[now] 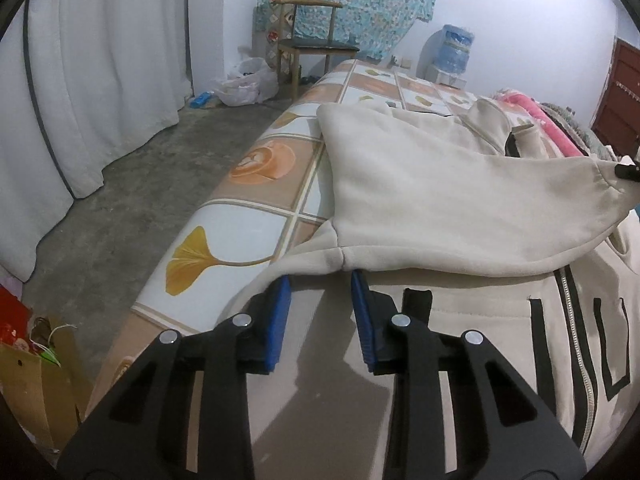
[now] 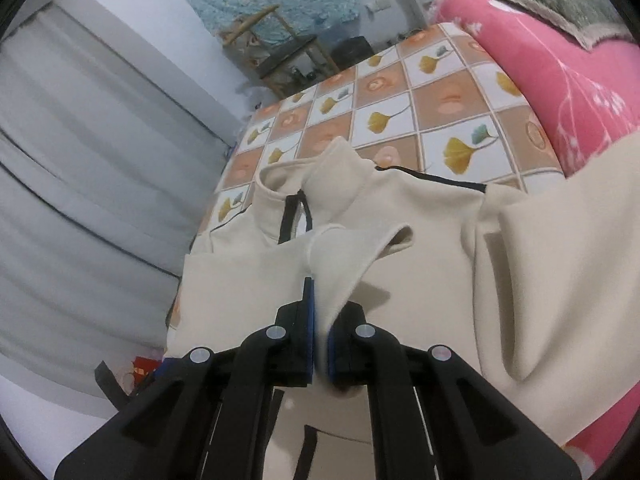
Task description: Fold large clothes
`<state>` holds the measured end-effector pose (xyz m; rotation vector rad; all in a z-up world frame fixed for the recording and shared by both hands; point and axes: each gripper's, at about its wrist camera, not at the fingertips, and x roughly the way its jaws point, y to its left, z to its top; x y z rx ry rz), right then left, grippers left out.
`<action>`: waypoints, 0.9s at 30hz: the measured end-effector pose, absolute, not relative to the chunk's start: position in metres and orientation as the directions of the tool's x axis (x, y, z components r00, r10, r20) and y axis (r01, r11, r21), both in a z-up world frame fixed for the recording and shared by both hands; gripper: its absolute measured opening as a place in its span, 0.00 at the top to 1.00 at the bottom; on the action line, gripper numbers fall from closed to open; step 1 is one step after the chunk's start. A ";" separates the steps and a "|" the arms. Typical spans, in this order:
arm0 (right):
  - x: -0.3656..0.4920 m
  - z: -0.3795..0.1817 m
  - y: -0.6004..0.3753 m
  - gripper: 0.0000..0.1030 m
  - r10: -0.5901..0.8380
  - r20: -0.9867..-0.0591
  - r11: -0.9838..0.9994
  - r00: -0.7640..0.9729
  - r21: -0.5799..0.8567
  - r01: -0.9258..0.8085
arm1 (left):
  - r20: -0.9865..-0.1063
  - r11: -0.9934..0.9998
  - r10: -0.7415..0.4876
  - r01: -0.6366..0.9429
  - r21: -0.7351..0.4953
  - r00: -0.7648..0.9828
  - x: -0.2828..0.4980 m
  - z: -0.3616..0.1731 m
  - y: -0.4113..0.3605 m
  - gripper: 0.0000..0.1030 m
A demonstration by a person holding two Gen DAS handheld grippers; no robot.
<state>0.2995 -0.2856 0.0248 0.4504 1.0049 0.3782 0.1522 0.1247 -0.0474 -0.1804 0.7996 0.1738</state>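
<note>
A cream zip-up jacket with black trim lies on a bed with a tiled leaf-pattern sheet. One sleeve is lifted and stretched across the jacket's body. My left gripper is open, its blue pads just under the sleeve's shoulder seam, over the jacket body. My right gripper is shut on the sleeve's cuff end and holds it above the jacket. The collar and zipper top show beyond it.
A pink floral blanket lies on the bed's far right. White curtains hang at the left above a concrete floor. A wooden chair and a water bottle stand by the back wall. Paper bags sit beside the bed.
</note>
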 end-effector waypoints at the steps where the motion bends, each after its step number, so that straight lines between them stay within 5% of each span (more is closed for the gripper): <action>1: 0.297 0.025 -0.286 0.95 0.492 -0.718 0.851 0.492 0.515 -0.098 | -0.725 0.971 0.087 -0.222 -0.093 0.683 0.152 -0.047 0.125 0.72; 7: 0.292 -0.008 -0.290 0.95 0.305 -0.834 0.948 0.459 0.311 -0.063 | -0.718 0.979 0.061 -0.183 -0.093 0.693 0.141 -0.048 0.123 0.72; 10: 0.291 -0.026 -0.297 0.77 0.170 -0.884 0.985 0.436 0.171 -0.038 | -0.718 0.984 0.048 -0.155 -0.084 0.694 0.138 -0.048 0.119 0.71; 15: 0.285 -0.009 -0.294 0.74 -0.067 -0.843 0.997 0.534 -0.073 0.010 | -0.717 0.987 0.030 -0.133 -0.088 0.696 0.135 -0.049 0.119 0.70; 20: 0.271 0.013 -0.259 0.72 0.077 -0.804 0.985 0.589 -0.030 -0.170 | -0.713 0.987 0.021 -0.129 -0.098 0.701 0.134 -0.050 0.118 0.63; 27: 0.290 -0.019 -0.212 0.50 0.146 -0.849 0.956 0.508 -0.011 -0.293 | -0.714 0.983 -0.011 -0.125 -0.137 0.700 0.127 -0.046 0.123 0.51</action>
